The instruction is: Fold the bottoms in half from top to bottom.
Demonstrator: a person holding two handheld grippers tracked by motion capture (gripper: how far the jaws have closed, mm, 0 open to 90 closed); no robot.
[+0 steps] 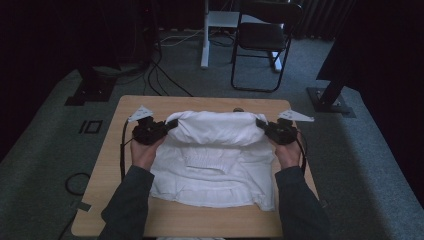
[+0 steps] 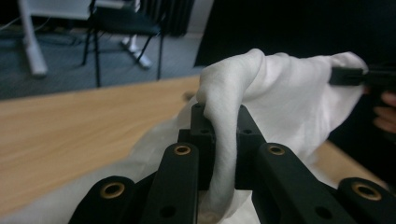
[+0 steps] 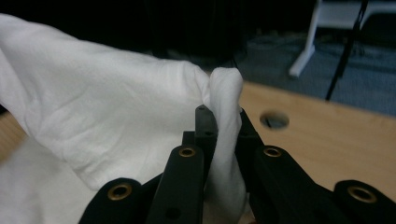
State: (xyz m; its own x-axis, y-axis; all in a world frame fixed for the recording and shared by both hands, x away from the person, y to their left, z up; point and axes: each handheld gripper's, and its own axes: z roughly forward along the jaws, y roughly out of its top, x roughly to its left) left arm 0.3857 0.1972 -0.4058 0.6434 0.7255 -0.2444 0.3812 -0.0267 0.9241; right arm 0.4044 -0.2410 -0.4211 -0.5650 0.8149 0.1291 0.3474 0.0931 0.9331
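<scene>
Now both tongs are pinching the white garment (image 1: 210, 150) up off the desk (image 1: 115, 165).
Left tongs (image 1: 170, 125) and right tongs (image 1: 260, 123) are each clamping a bunched corner, forearms reaching in parallel, far edge lifted while the rest is lying on the wood. The right gripper view is showing a round hole (image 3: 274, 120) in the desk; bare wood is framing the cloth all round.
</scene>
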